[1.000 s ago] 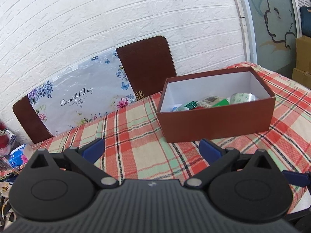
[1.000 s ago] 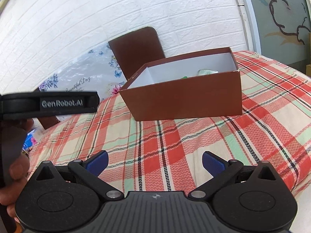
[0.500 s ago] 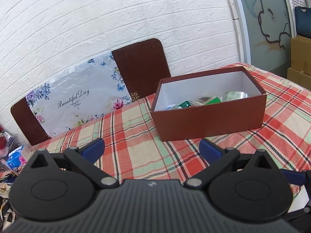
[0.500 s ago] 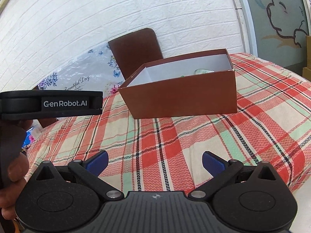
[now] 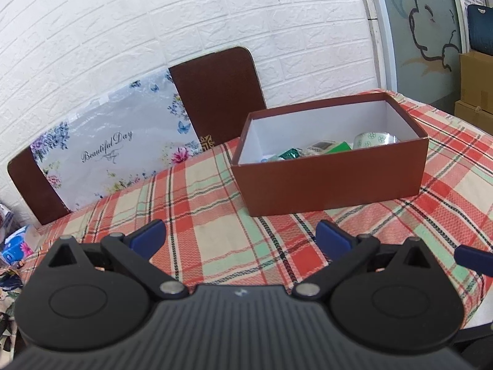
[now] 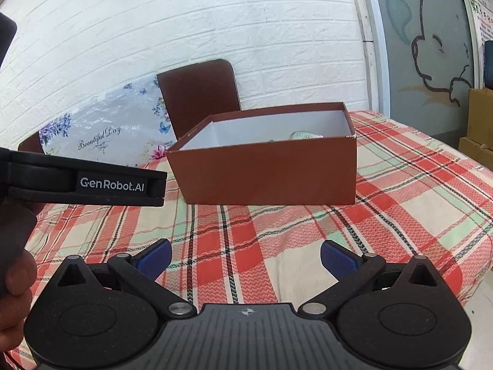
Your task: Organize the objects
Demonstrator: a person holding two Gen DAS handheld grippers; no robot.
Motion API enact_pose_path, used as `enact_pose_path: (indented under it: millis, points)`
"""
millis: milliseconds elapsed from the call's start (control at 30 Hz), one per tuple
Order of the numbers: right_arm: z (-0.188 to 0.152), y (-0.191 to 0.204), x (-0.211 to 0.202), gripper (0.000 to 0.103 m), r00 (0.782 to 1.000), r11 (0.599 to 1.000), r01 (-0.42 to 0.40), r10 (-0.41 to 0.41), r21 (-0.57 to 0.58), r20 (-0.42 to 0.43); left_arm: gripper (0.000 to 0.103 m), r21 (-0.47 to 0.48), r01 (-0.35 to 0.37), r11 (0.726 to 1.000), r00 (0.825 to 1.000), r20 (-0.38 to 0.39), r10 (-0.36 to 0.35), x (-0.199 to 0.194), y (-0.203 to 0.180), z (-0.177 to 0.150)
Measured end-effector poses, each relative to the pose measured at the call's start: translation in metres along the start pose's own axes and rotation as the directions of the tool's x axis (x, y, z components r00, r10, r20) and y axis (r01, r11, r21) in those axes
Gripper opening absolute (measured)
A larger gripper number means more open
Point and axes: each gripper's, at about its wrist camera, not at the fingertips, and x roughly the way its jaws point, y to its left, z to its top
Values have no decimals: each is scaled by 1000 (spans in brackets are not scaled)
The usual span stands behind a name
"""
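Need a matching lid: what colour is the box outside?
Reddish-brown box, white inside; right wrist view shows it best.

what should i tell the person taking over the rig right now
Left gripper: jaws open, holding nothing, above the plaid tablecloth.
Right gripper: jaws open, holding nothing, short of the box.
Brown box: lid off, on the table; holds a tape roll, a green packet and other small items.
Done: those items are boxed.
Left: no loose items visible on the cloth; check outside these views.
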Motion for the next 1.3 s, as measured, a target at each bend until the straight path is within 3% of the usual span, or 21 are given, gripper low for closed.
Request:
enact_pose_path:
  millis: [733,1300]
  points:
    - [-6,-7,40,101,995,999,36,-34,20,-90,103,-11,65,998,992,-112,-66,41,3,-8]
    - [-8,-1,51,101,992,999,47,-46,8,-114,103,-33,80,996,987,-136,-84,53,8,-13]
